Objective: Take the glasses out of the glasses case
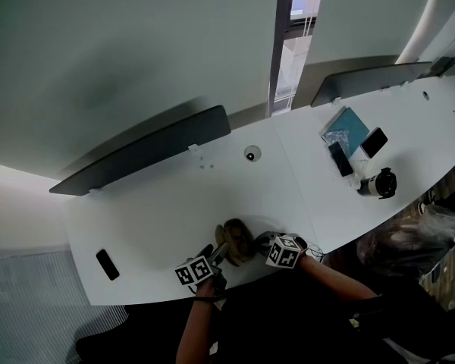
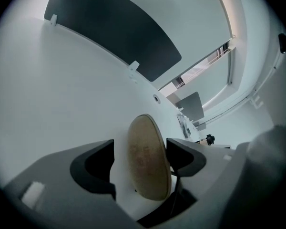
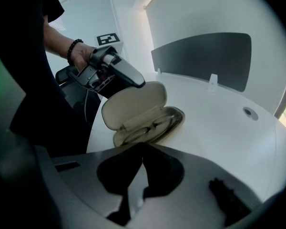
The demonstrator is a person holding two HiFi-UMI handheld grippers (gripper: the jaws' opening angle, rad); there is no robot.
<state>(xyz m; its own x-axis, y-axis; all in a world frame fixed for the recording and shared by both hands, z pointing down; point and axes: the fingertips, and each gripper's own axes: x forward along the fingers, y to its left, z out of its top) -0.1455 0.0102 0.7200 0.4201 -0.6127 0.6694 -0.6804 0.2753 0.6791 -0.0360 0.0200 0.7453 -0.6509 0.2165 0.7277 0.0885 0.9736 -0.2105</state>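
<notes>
Overhead, the open glasses case (image 1: 237, 241) sits on the white counter (image 1: 159, 203), with the left gripper (image 1: 218, 253) and right gripper (image 1: 264, 243) just beside it. Left gripper view: fingers (image 2: 96, 165) wide, the case's raised lid (image 2: 148, 161) between them, unclamped. Right gripper view: fingers (image 3: 119, 175) pressed together, empty; the glasses (image 3: 150, 128) lie inside the case.

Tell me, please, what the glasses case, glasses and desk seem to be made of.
Glasses case: likely a rigid shell, matte tan covering; it holds its curve. Glasses: thin wire-like frame, perhaps metal, too dim to confirm. Desk: smooth white, probably laminate.
</notes>
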